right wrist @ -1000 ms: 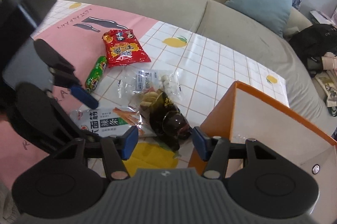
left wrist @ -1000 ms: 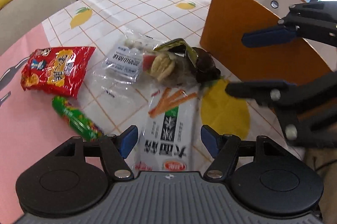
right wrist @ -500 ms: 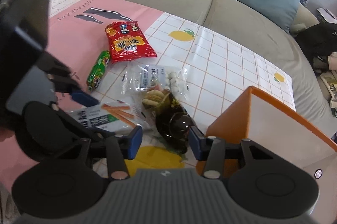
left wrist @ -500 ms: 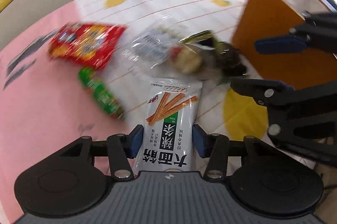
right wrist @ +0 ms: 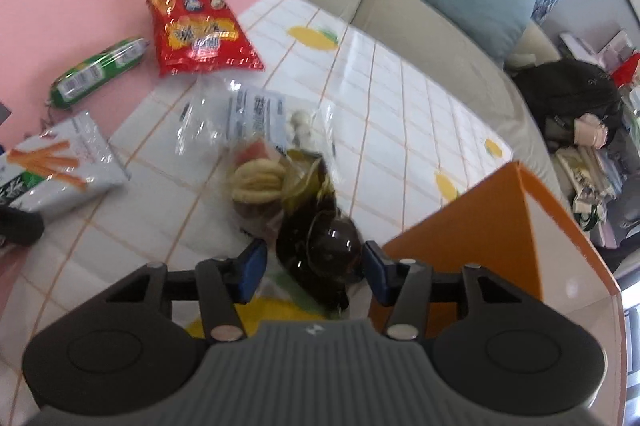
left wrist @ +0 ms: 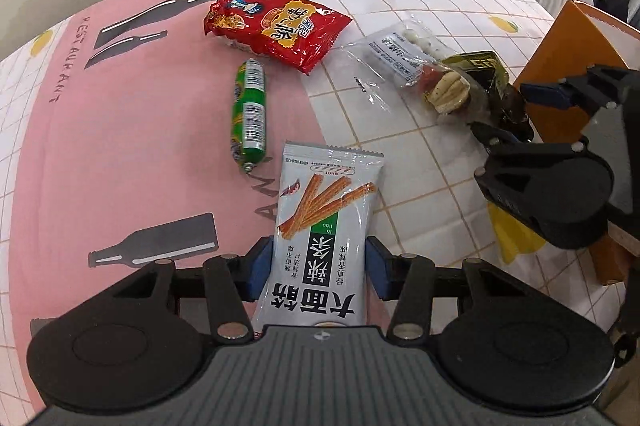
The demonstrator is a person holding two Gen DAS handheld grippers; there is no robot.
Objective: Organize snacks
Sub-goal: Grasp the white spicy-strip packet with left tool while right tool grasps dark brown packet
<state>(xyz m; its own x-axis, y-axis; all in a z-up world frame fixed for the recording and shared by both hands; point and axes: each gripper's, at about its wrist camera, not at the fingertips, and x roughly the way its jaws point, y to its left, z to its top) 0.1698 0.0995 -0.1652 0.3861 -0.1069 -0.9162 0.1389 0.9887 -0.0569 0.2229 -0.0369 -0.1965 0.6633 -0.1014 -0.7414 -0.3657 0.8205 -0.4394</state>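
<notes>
My left gripper (left wrist: 318, 272) is shut on a white and green spicy-strip packet (left wrist: 324, 230), its pads pressing both long edges. The packet also shows in the right wrist view (right wrist: 60, 169). My right gripper (right wrist: 312, 270) is open, with its fingers on either side of a dark snack bag (right wrist: 324, 246) that lies on the table. That bag (left wrist: 492, 85) lies beside the orange box (left wrist: 560, 65), seen too in the right wrist view (right wrist: 492, 246). A red chip bag (left wrist: 276, 25), a green sausage stick (left wrist: 248, 113) and a clear candy bag (left wrist: 400, 53) lie on the tablecloth.
The table is covered by a pink and white checked cloth (left wrist: 120, 145) with lemon prints. A beige sofa (right wrist: 400, 5) with yellow and blue cushions curves behind the table. Bags and clutter lie on the sofa at the right (right wrist: 580, 113).
My left gripper has closed on the spicy-strip packet and swung left with it. My right gripper has moved forward and down around the dark snack bag.
</notes>
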